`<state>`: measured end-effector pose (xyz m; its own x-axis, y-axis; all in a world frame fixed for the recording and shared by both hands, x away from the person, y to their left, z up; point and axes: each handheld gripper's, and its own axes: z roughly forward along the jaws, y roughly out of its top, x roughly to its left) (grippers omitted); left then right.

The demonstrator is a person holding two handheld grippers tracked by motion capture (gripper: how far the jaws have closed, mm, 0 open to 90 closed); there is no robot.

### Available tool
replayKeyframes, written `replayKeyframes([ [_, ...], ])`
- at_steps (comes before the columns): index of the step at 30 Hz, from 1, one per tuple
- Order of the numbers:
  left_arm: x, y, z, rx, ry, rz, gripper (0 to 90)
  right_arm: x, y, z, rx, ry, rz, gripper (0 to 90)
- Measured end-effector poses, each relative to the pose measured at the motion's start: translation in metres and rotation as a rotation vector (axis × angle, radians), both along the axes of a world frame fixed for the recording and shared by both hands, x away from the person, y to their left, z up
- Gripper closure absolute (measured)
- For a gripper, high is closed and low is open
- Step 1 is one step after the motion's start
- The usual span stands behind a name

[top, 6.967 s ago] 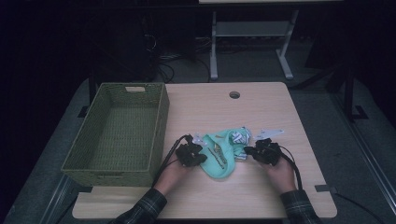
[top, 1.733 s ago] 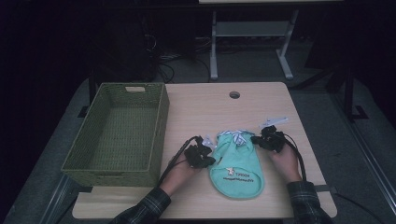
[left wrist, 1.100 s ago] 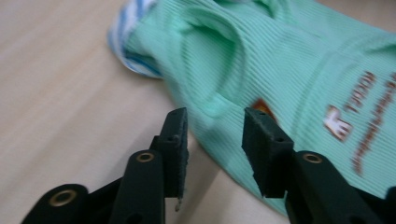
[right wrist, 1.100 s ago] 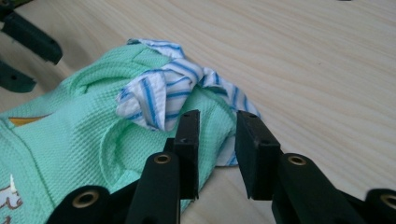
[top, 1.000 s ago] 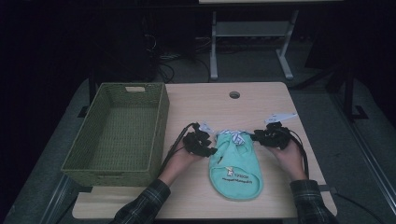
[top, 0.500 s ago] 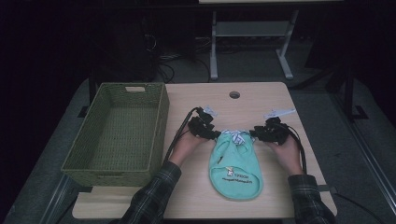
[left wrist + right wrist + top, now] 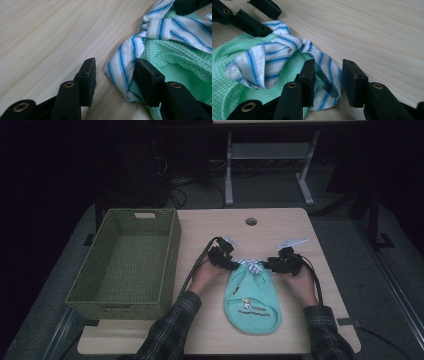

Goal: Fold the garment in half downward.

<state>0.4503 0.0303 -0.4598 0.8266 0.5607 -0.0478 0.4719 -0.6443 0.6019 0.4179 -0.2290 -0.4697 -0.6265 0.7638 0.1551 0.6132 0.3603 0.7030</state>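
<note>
**A:** What is laid out, biggest thing first?

**B:** A pale wooden surface [image 7: 295, 330]. On its left stands a green woven basket [image 7: 172, 245], with nothing visible inside. Just right of it, near the middle, lies a mint green waffle-weave bib [image 7: 252, 305], rounded end toward the person. At its far end sits a blue and white striped tie [image 7: 251, 266], bunched into a loose knot.

**B:** And the hands?

**A:** The left claw [image 7: 114, 78] rests at the tie's left end, the right claw [image 7: 327, 78] at its right end. Both claws stand spread. A striped end lies between each pair of jaws, but the pads do not press it. The right jaws have just been opening.

**B:** Which step is this?

**A:** It looks like work on the neck tie, either letting go of the ends or setting up to grip them. Next, each claw would need to close squarely on its own striped end without catching the green cloth beneath.
</note>
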Motion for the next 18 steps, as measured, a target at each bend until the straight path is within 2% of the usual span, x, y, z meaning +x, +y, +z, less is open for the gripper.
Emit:
replayKeyframes([
  [4,-0.002,-0.0007,-0.0003,0.01,-0.019,-0.008,53.5,-0.0006,0.0001,-0.0026,-0.012,-0.001,0.02,62.5],
  [10,-0.0034,0.0,-0.0008,0.0,-0.024,-0.029,59.0,-0.0039,0.0037,-0.0042,-0.051,-0.051,0.047,63.8],
  [14,-0.0042,-0.0004,-0.0007,-0.006,-0.021,-0.044,66.4,-0.0057,0.0037,-0.0052,-0.045,-0.06,0.062,71.4],
  [18,-0.0043,-0.0002,-0.0006,-0.01,-0.014,-0.059,74.0,-0.0059,0.0041,-0.0053,-0.023,-0.041,0.071,79.5],
])
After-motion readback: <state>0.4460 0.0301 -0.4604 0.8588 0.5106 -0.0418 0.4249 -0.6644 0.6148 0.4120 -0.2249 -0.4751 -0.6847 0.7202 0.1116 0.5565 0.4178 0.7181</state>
